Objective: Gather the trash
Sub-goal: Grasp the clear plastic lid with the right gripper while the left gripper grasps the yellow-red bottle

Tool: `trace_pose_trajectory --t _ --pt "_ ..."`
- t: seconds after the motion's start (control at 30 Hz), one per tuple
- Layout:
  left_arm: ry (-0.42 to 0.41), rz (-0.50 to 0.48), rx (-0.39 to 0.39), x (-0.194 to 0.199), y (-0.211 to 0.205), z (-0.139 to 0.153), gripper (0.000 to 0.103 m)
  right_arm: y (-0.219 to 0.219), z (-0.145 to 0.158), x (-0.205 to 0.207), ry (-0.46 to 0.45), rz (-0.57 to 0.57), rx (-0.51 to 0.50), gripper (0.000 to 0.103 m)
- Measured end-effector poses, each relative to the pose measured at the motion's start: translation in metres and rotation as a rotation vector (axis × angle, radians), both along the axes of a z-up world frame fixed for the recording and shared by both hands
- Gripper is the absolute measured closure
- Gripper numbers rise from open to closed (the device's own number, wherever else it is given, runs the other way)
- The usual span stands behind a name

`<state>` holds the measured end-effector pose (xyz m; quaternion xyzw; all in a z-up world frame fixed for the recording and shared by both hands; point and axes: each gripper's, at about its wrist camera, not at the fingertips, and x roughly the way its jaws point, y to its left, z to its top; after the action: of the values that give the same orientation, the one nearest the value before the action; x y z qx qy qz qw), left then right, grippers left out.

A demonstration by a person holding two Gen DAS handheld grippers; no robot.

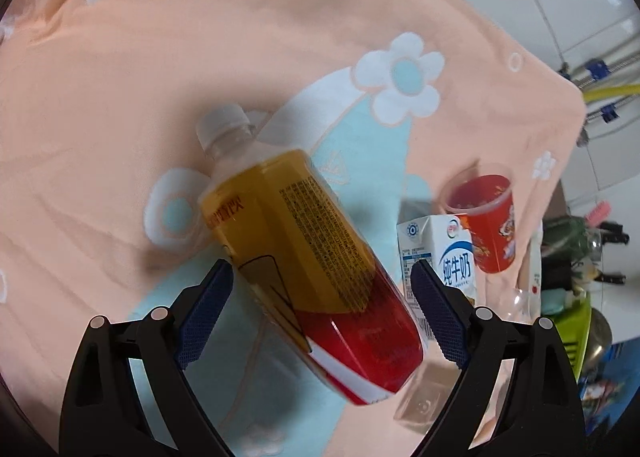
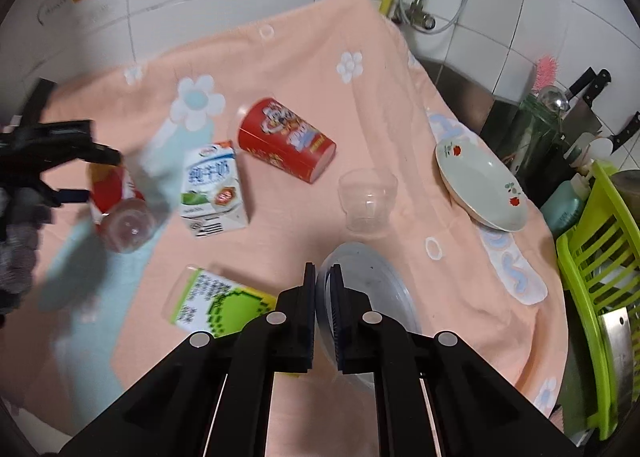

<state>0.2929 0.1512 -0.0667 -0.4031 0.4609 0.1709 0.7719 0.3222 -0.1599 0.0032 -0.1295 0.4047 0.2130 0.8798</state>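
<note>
The left gripper (image 1: 322, 309) stands wide over a bottle (image 1: 304, 257) that lies on the peach cloth (image 1: 120, 77) covering the tabletop, and the bottle's red lower end sits between the blue fingers (image 1: 204, 317) – no pad visibly presses on it. In the left wrist view the bottle's long axis runs from its white cap at about 11 o'clock to its base at about 5 o'clock, so it lies skewed across the gap rather than square to it; a clean grasp probably calls for the fingers to close across the narrow width near the label's red band. The left hand is plainly the nearer one to it. At about 3 o'clock from the bottle a milk carton (image 1: 452, 257) stands just beside the right-hand finger, with a red cup (image 1: 488, 225) behind it, so room on that side is tight, while the 9 o'clock side is bare cloth. The right gripper (image 2: 324, 317) has its fingers closed narrow, seemingly on the rim of a clear lid (image 2: 384, 281) – the lid's edge runs into the slit between them. In the right wrist view a green-labelled cup (image 2: 208, 301) lies at about 9 o'clock from those fingers, a clear cup (image 2: 366, 197) at 12 o'clock, and a plate (image 2: 480, 189) near the cloth's edge at 2 o'clock.
</note>
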Motion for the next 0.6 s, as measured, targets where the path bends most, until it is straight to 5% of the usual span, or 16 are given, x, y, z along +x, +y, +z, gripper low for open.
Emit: trace_pose_trajectory --t 0.3,0.6 --pt "0.098 0.099 -0.010 0.011 -0.005 -0.018 0.013 -0.015 0.006 -0.035 -0.011 -0.004 0.044 0.096" --pt "0.046 0.077 -0.010 -0.001 -0.009 -0.017 0.021 -0.029 0.010 -0.068 -0.019 -0.026 0.088 0.096"
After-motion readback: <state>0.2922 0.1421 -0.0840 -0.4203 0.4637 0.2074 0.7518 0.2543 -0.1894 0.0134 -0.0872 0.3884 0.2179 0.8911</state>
